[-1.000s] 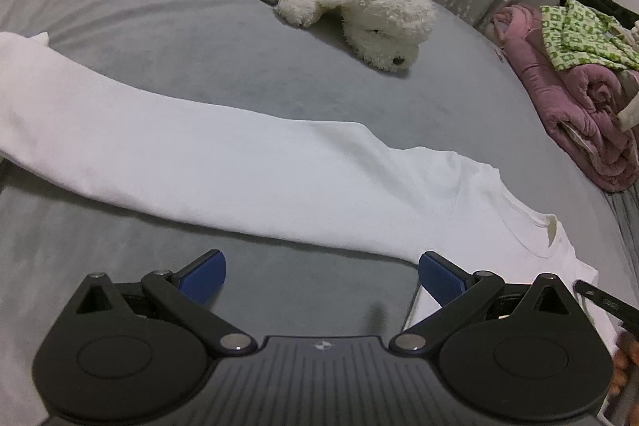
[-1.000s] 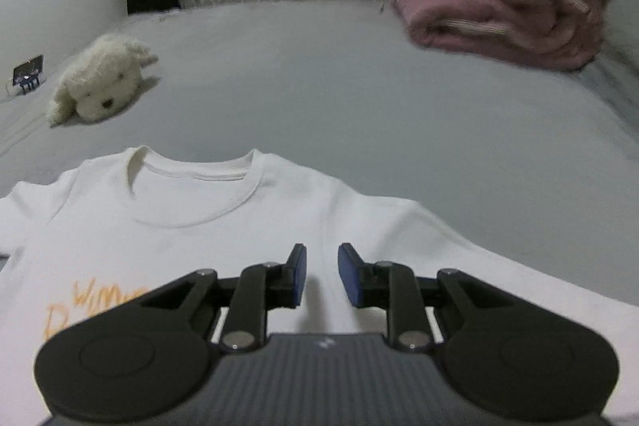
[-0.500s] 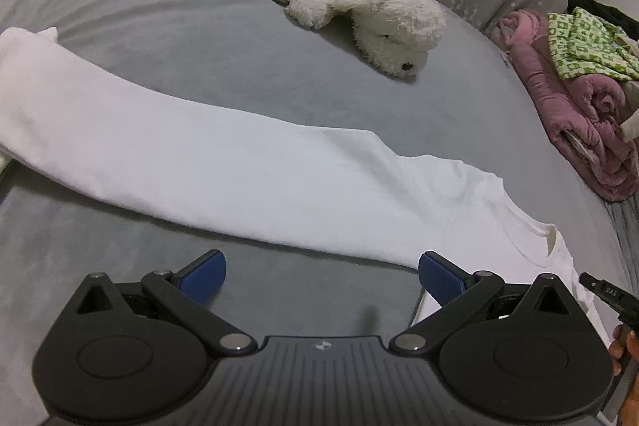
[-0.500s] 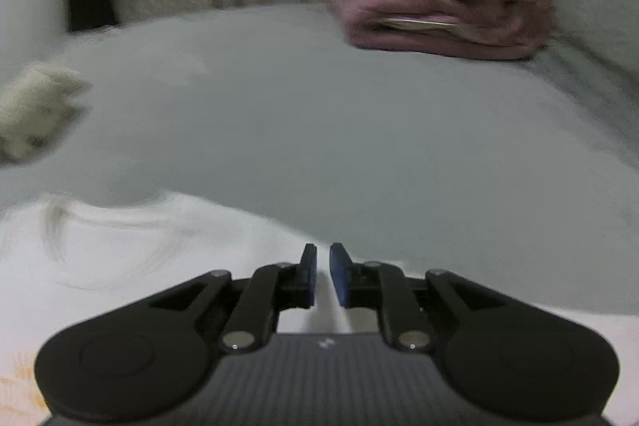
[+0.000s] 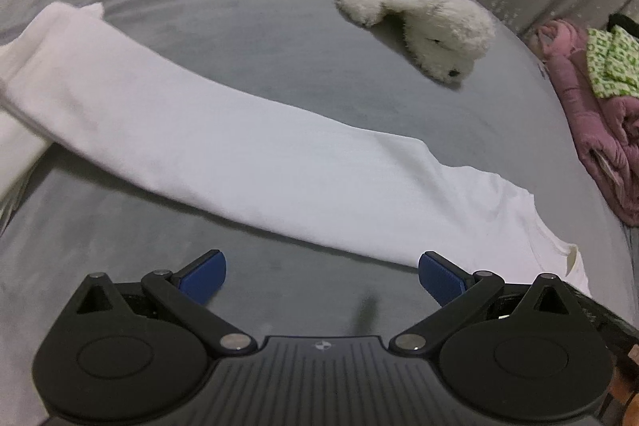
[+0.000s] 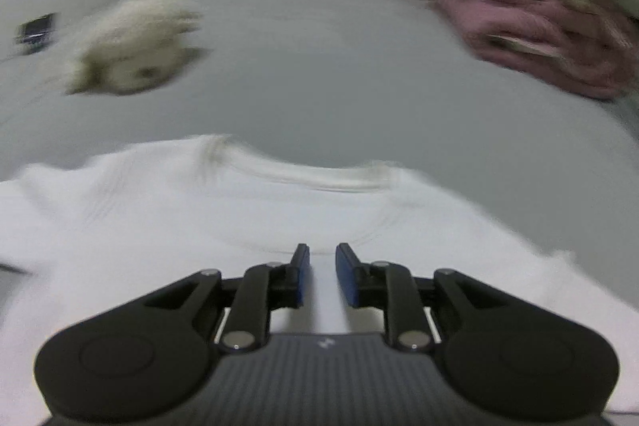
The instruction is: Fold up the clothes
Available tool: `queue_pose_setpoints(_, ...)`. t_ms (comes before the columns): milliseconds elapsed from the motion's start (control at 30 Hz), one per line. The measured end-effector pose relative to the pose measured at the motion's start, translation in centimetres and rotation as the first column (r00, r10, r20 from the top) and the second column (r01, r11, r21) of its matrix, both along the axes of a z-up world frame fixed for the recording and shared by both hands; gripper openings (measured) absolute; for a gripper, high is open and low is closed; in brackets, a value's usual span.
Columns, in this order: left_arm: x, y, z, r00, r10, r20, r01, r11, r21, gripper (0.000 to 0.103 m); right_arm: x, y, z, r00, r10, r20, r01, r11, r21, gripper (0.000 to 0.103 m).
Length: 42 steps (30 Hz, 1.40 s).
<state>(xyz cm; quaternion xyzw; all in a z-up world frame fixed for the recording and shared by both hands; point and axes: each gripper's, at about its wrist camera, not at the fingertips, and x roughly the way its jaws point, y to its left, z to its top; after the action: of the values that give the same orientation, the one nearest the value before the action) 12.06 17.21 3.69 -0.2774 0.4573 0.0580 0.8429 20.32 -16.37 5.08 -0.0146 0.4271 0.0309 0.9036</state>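
Grey bedding covers the whole bed point(image 5: 247, 26), and a white shirt point(image 5: 247, 162) lies flat across it, one side already laid over into a long band, the collar toward the far right of the left view.

Nearest to me, the left gripper point(image 5: 321, 278) hangs just short of the shirt's near edge, its blue fingers spread wide with nothing between them. The right gripper point(image 6: 321, 274) sits low over the chest below the collar point(image 6: 303, 178); its fingers stand a narrow gap apart, with cloth showing behind that gap, and I cannot tell whether they pinch any of it.

Judging from this, a fold is partly made and the two grippers are placing themselves along the shirt. To do it well, each should take only the top layers at an edge, both lifting together and level, so the band stays straight and the collar does not drag crooked.

Beyond the shirt lies a white plush dog point(image 5: 411, 10), then a pile of pink and green laundry point(image 5: 595, 98) by the curtain.

The right view is smeared by motion, so the shirt's print and sleeve cannot be made out. The hem end runs off the left edge, and what lies under the folded band is hidden.
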Motion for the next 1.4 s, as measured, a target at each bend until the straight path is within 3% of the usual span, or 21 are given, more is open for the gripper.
queue_pose_setpoints(167,0.1,1.2,-0.2,0.999,0.042,-0.034,-0.042,0.999,-0.025,0.103,1.4,7.6,0.4,0.987,0.157,-0.032,-0.154,0.985,0.071,0.017)
queue_pose_setpoints(300,0.0,2.2,-0.2,0.997,0.069,-0.045,-0.072,0.996,-0.061,0.103,4.5,12.2,-0.9,0.984,0.172,-0.044,-0.17,0.985,0.038,0.017)
queue_pose_setpoints(500,-0.2,3.9,-0.4,0.991,0.11,-0.078,-0.119,0.987,-0.112,0.103,7.4,14.1,-1.9,0.998,0.058,-0.013,-0.058,0.998,0.02,0.022)
queue_pose_setpoints(600,-0.3,4.5,-0.4,0.988,0.129,-0.086,-0.14,0.982,-0.124,0.103,6.1,15.5,-1.4,0.997,0.072,0.022,-0.071,0.996,-0.056,0.021)
queue_pose_setpoints(767,-0.6,5.2,-0.4,0.982,0.162,-0.097,-0.174,0.974,-0.143,0.103,3.0,16.7,-0.7,0.984,0.168,0.054,-0.172,0.982,0.078,0.017)
queue_pose_setpoints(967,-1.0,6.4,-0.3,0.977,0.191,-0.098,-0.205,0.967,-0.152,0.103,2.5,21.5,-2.4,0.974,0.219,0.065,-0.221,0.974,0.04,0.006)
queue_pose_setpoints(1100,-1.5,7.5,-0.1,0.969,0.23,-0.093,-0.241,0.961,-0.134,0.103,2.3,23.8,-2.3,0.971,0.221,0.09,-0.223,0.975,0.013,0.006)
queue_pose_setpoints(1267,-1.8,8.3,0.1,0.963,0.257,-0.085,-0.267,0.956,-0.122,0.103,2.1,21.7,-0.7,0.98,0.166,0.109,-0.182,0.972,0.152,0.009)
queue_pose_setpoints(1333,-1.8,8.4,0.2,0.963,0.257,-0.082,-0.266,0.956,-0.124,0.103,1.5,21.0,-0.3,0.98,0.162,0.114,-0.18,0.969,0.169,0.009)
queue_pose_setpoints(1400,-1.8,8.3,0.2,0.964,0.254,-0.08,-0.262,0.957,-0.127,0.103,1.3,21.2,-1.4,0.981,0.184,0.061,-0.191,0.97,0.148,0.01)
